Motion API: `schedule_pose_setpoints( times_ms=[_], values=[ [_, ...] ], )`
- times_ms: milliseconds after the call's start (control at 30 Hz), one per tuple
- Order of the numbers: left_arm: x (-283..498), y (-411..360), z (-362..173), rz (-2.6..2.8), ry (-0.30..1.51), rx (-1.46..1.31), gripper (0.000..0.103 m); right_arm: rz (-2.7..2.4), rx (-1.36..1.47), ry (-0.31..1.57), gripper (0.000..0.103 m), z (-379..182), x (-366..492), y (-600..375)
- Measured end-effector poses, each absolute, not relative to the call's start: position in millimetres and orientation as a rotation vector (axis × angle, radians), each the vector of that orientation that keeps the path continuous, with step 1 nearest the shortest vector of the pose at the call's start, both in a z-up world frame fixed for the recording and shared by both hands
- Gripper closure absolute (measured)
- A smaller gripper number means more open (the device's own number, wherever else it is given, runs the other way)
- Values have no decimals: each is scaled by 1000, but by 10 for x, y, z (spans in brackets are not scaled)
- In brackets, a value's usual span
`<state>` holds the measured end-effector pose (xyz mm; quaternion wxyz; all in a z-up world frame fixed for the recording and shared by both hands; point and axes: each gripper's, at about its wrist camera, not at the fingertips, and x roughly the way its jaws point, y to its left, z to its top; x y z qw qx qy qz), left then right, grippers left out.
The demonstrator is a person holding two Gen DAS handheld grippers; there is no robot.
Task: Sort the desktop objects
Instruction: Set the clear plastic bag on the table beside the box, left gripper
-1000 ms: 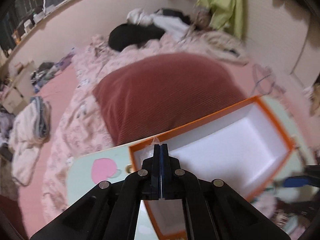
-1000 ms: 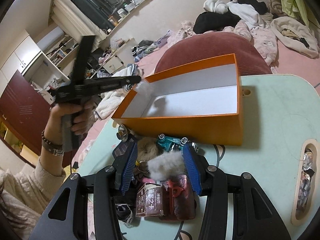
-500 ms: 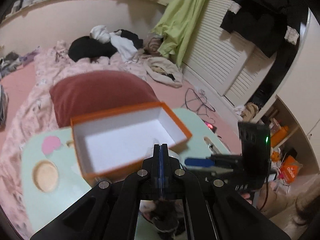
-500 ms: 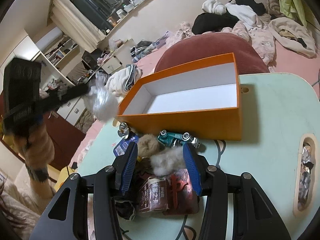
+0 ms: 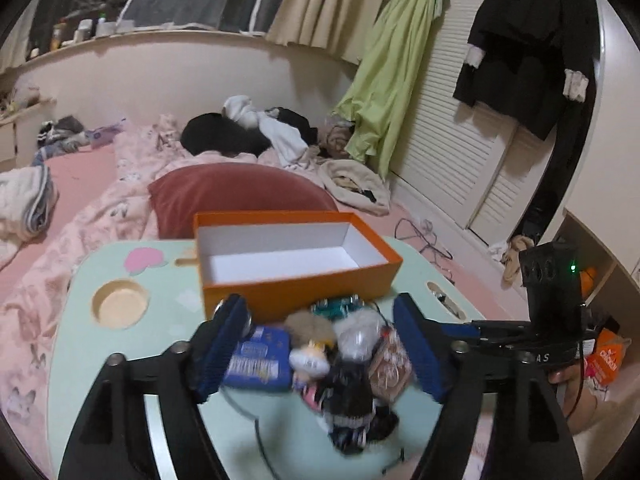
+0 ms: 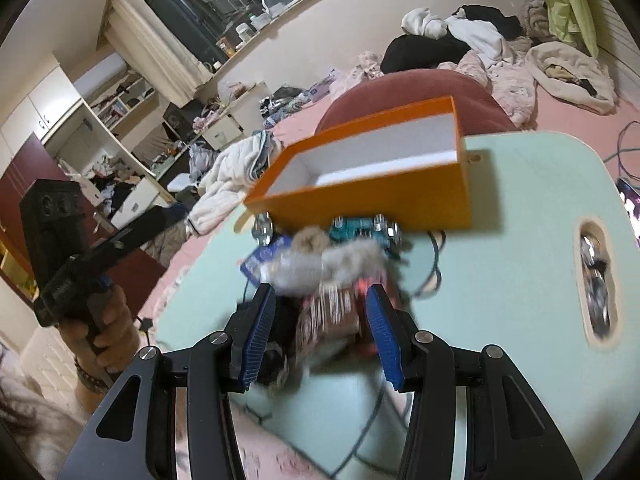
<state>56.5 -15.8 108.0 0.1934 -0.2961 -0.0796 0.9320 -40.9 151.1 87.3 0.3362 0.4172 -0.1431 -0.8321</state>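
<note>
So our left gripper [image 5: 320, 344] has just swung back over the pile of small stuff [image 5: 340, 364] near the empty orange box [image 5: 292, 264], jaws popped wide with nothing gripped, right gripper [image 6: 320, 332] half-open, also empty.

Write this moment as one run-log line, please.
left gripper: just opened, nothing held | right gripper: open | orange box: empty
</note>
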Motion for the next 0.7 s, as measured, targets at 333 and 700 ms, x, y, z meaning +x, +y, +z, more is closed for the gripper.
schedule_pose_setpoints(
  times_ms=[333, 700],
  values=[
    [1036, -33, 366, 2536, -122, -1090, 19, -2405, 1231, 46, 40, 644, -47, 1210],
    [1092, 117, 29, 2777, 53, -1064, 0, -2490, 1142, 224, 13, 600, 109, 974]
  ],
)
